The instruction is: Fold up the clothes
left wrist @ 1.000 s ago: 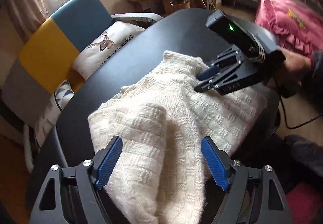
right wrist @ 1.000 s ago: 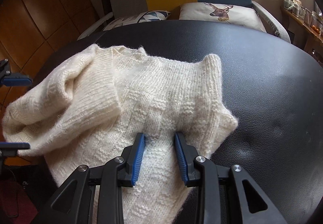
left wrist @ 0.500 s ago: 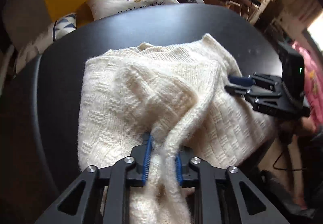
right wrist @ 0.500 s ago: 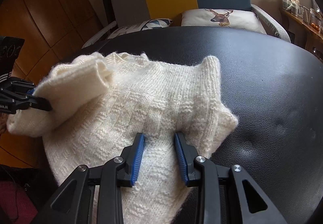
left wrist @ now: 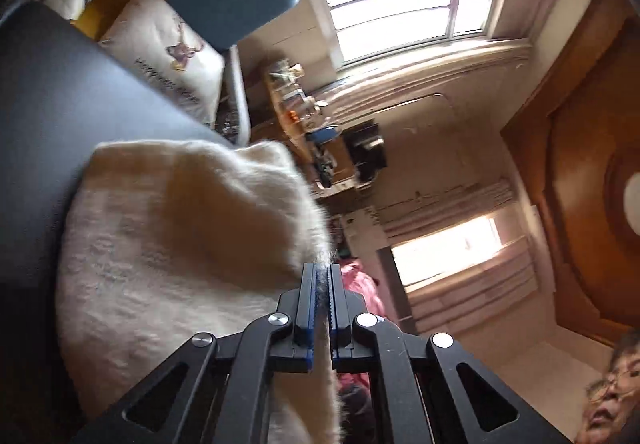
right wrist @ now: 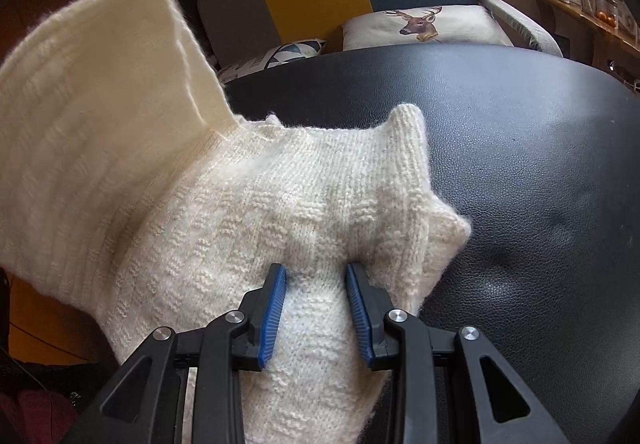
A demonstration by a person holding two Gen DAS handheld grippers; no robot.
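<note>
The left tool [left wrist: 322, 284] is clamped on a thin edge of the cream knit sweater [right wrist: 280, 212], lifting one flap clear of the black desk [right wrist: 520, 148]. The right tool [right wrist: 316, 312], pads half apart, presses a ridge of knit against the desk. Soft, light and stretchy, the sweater looks likely to sag; doubled edges and hems seem the surest holds.

The left wrist view was rolled hard over, looking nearly level along its left gripper [left wrist: 322, 286] past the cream sweater [left wrist: 180, 236] to windows turned sideways. The right wrist view sat close above the black table [right wrist: 520, 148], angled steeply down along its right gripper [right wrist: 316, 286]. Both took in the sweater, table and deer cushion [right wrist: 420, 24].
</note>
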